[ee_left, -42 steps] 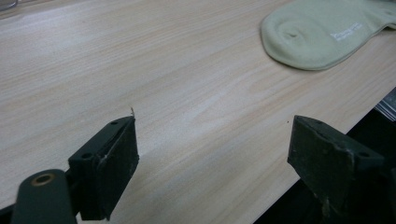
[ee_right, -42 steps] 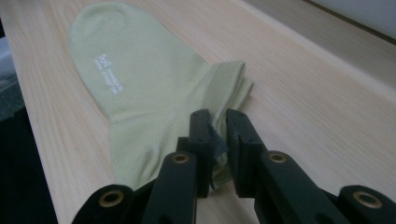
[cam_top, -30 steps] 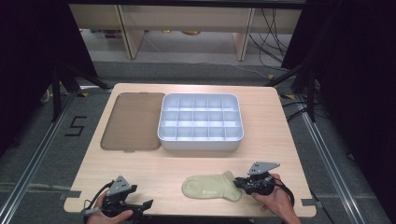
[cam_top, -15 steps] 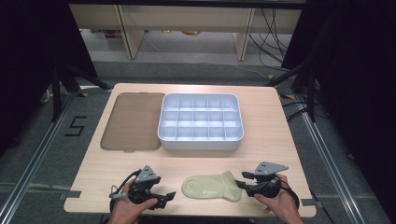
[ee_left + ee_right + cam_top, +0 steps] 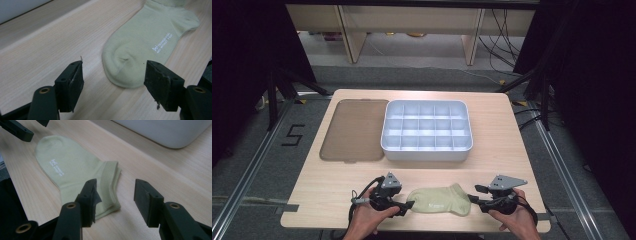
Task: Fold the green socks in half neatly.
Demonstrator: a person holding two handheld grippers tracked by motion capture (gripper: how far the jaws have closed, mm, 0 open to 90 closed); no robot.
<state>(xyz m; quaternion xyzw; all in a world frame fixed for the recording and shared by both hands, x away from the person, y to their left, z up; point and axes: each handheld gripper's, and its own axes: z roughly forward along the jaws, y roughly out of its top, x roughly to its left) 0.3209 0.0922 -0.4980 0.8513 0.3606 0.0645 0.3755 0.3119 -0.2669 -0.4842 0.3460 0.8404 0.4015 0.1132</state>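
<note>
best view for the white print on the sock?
Left gripper view: the sock lies close, its white print sharpest there. Right gripper view shows the print smaller; in the high view it's a faint mark.

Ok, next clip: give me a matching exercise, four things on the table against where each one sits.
Things:
1. sock
2. tray
3. lid
4. left gripper

Places:
A. far left, lying flat beside the tray
B. middle of the table, split into compartments
C. near edge, between the two grippers
D. at the sock's toe end, jaws apart

Pairs: 1-C, 2-B, 3-A, 4-D
</note>
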